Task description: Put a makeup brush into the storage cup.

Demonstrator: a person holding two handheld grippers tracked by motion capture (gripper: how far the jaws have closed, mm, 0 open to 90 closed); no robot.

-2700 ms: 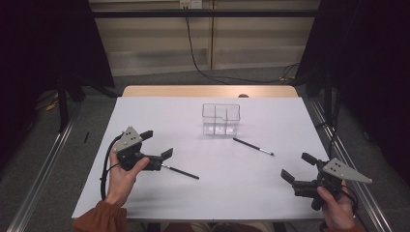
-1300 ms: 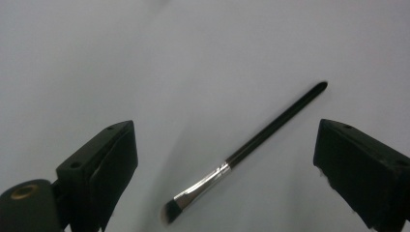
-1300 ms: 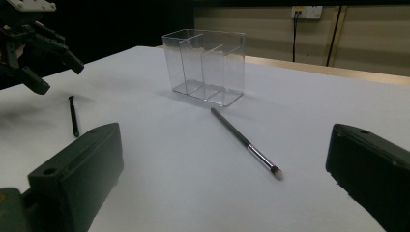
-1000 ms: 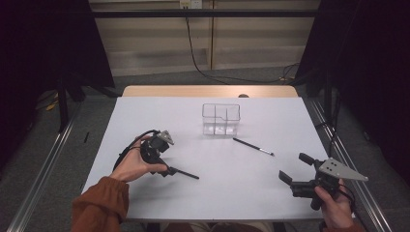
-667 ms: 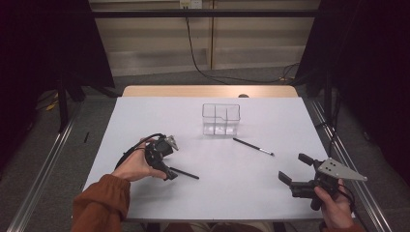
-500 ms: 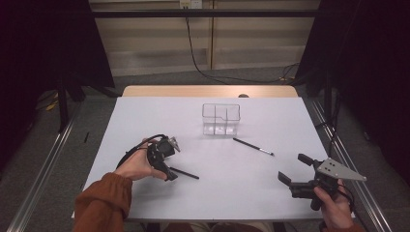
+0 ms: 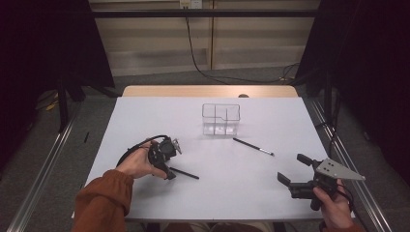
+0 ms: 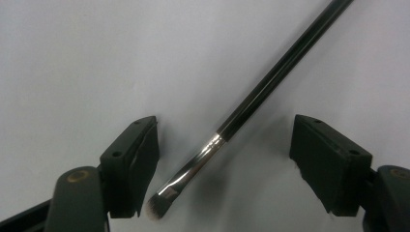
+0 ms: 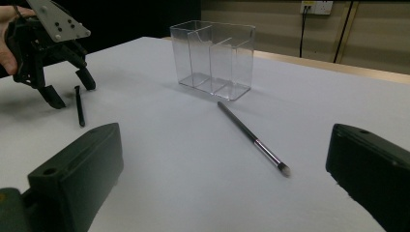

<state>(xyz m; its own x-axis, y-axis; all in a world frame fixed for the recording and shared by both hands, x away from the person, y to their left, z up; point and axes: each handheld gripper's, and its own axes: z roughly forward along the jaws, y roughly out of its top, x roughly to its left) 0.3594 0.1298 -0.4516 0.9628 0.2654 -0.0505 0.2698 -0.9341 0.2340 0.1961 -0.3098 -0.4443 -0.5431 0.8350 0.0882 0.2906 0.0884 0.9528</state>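
The left tool (image 8: 225, 169) stands wide open, pointed down at the desk (image 7: 145, 121), its two jaws straddling a black-handled makeup brush (image 8: 256, 101) that lies flat between them without touching either. The brush sits crooked in the gap: its bristle tip lies close to one jaw, while the handle runs off diagonally past the other.

That skew is the main risk. If the jaws close as they stand, the nearer one would probably meet the ferrule or bristles first and push the brush round instead of pinching it, so it could roll, slip out or be caught only by the soft tip. A thin, round handle lying flat on a smooth desk also gives little to bite on; jaws held too high would probably pass over it.

In the high view a second brush (image 7: 253, 147) lies well apart, nearer the clear divided organizer (image 7: 221, 119) at the middle of the desk. The right tool (image 7: 293, 169), also wide open and empty, hangs near the desk's right front corner.
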